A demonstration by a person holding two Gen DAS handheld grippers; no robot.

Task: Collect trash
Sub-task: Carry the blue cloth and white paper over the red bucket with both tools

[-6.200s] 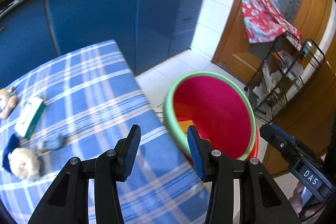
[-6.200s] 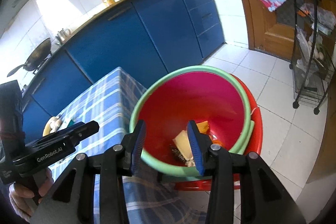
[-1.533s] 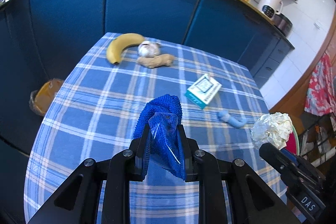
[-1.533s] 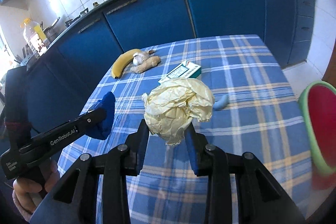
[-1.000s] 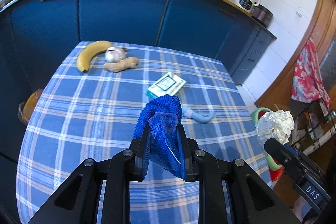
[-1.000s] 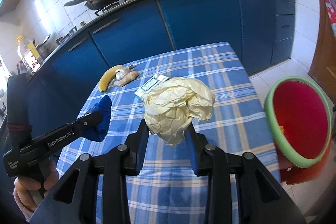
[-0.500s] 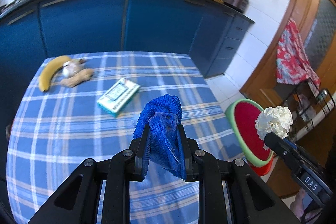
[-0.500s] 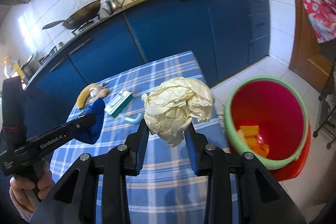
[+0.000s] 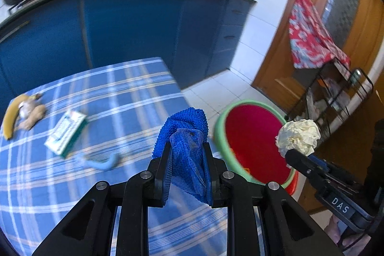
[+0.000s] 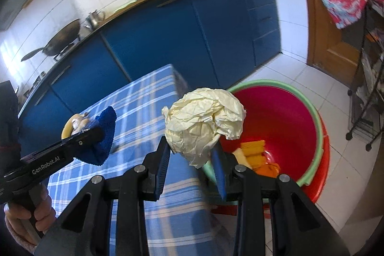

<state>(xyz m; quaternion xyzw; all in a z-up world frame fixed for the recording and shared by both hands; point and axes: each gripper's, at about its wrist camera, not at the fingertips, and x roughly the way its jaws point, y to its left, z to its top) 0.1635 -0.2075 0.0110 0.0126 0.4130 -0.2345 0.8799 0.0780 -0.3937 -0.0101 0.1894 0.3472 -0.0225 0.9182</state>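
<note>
Both views are bright with daylight. In the right wrist view glare washes out the white wall tiles [image 10: 60,4] up and left of the tool. Fisheye bending curves the blue cabinets [image 9: 134,25] and leaves black corners. Motion blur smears the checked cloth [image 9: 115,112] on the desk ahead-left, while each tool's fingers [image 9: 165,174] stay sharp.

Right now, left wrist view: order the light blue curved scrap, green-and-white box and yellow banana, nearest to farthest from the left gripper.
1. Light blue curved scrap: on the checked cloth, just left of the left gripper, which holds a blue knit cloth.
2. Green-and-white box: farther left and back.
3. Yellow banana: far left edge, beside a ginger root.
</note>
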